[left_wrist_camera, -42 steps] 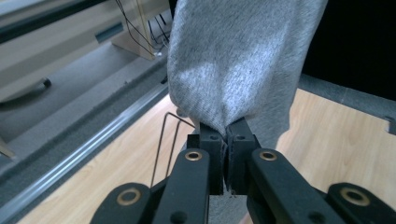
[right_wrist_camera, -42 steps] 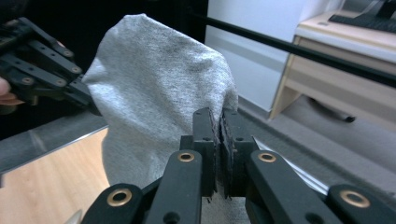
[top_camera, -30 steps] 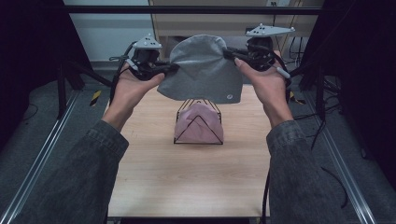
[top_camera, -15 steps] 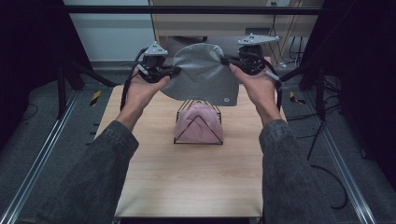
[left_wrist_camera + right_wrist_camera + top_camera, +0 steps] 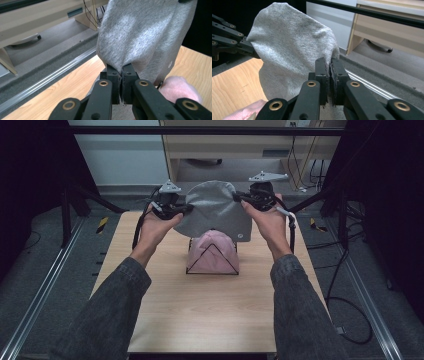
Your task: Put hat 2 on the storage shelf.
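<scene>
Over the far half of the wooden table (image 5: 210,320) I count two hats: one grey beanie (image 5: 216,215) held up in the air, one pink hat (image 5: 212,251) sitting on a single black wire stand (image 5: 189,265). Two grippers hold the beanie, the left gripper (image 5: 186,209) and the right gripper (image 5: 239,197), each clamped tight on an opposite edge of its rim. Compared with a second ago, both hands have come down, bringing the beanie lower, just above the pink hat. Its crown points away and up, its opening down, stretched wide left to right.
</scene>
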The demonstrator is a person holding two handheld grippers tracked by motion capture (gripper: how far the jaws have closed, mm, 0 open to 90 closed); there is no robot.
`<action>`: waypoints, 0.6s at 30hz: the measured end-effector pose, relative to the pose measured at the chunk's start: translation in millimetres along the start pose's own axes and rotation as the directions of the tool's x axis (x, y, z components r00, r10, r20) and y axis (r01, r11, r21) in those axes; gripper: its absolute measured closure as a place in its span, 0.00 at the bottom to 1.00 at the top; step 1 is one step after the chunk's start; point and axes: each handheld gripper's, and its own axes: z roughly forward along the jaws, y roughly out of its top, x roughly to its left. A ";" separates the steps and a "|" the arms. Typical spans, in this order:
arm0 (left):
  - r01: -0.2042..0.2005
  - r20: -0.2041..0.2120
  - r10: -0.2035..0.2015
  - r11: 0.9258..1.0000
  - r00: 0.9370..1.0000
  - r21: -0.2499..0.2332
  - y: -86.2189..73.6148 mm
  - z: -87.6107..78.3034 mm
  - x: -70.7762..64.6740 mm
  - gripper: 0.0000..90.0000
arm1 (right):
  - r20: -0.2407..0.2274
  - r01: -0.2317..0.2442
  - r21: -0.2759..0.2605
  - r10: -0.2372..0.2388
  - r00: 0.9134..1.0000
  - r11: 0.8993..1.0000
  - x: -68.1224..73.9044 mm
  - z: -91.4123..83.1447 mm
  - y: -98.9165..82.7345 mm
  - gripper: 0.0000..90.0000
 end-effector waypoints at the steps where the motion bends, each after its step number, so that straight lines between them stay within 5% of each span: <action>1: -0.003 0.002 0.003 1.000 1.000 0.002 -0.8 0.3 0.0 0.97 | 0.001 -0.001 0.004 0.001 1.000 1.000 0.3 0.8 -1.5 0.96; 18: 0.030 0.019 -0.030 0.999 0.999 0.044 -31.0 18.0 -1.5 0.97 | -0.012 -0.029 0.070 0.030 0.999 0.997 1.8 15.3 -37.5 0.96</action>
